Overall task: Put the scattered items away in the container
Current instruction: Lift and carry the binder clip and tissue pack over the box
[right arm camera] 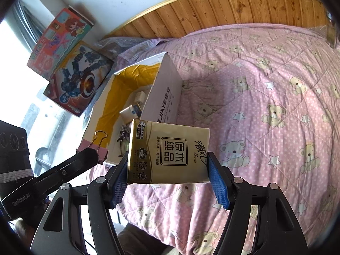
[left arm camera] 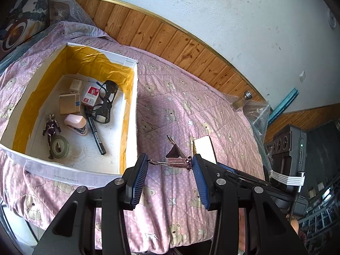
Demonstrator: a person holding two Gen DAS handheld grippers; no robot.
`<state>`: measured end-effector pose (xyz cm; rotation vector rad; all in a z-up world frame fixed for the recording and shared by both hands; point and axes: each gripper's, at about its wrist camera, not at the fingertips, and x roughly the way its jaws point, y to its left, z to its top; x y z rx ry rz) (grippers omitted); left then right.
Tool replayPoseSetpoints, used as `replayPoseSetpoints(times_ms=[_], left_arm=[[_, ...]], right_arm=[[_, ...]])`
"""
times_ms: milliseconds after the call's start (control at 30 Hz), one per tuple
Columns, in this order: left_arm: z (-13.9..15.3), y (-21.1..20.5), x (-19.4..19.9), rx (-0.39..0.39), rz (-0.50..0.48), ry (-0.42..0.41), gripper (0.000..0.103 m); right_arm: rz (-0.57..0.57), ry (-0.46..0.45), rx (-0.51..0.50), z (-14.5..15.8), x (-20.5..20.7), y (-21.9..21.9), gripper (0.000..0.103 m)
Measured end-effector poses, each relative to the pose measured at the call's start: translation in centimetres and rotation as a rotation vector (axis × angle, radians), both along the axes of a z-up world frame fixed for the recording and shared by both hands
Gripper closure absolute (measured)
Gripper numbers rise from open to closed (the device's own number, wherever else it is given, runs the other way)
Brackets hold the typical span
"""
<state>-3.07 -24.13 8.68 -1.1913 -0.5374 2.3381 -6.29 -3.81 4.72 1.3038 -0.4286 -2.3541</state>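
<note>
1. A pink binder clip (left arm camera: 177,158) is pinched between the blue pads of the left gripper (left arm camera: 170,161), its wire handles folded out, and is held in the air just beside the container's near corner.
2. The container (left arm camera: 131,97), a white box lined with yellow paper, is seen resting on the pink bear-print quilt (left arm camera: 212,110).
3. Inside the box, glasses (left arm camera: 106,99), a black marker (left arm camera: 96,130), a pink stapler (left arm camera: 76,124), a small figure (left arm camera: 50,128), a roll of tape (left arm camera: 59,146) and a staple box (left arm camera: 91,95) are already gathered.
4. Over on the right, a tan tissue pack (right arm camera: 167,153) is clamped squarely between the fingers of the right gripper (right arm camera: 167,170) and is carried above the quilt, near the box's open side.
5. Two toy boxes (right arm camera: 70,63) are glimpsed leaning beyond the container.
</note>
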Motion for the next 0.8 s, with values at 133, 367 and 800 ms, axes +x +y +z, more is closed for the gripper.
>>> replayPoseSetpoints(times_ms=[133,367,800], left_arm=[[-0.1,-2.0,-0.3,0.015,0.036,-0.001,0.058],[-0.1,-5.4,-1.3,0.037,0.101,0.002,0.058],[-0.5,-10.1,-3.6,0.047,0.196,-0.002,0.058]], right_arm=[[0.029,0.013,0.012,0.7,-0.1,-1.6,0.033],[0.082,0.033,0.030,1.6,-0.8,-4.5,0.033],[0.213,0.098,0.140,3.5,-2.7,-9.7,0.033]])
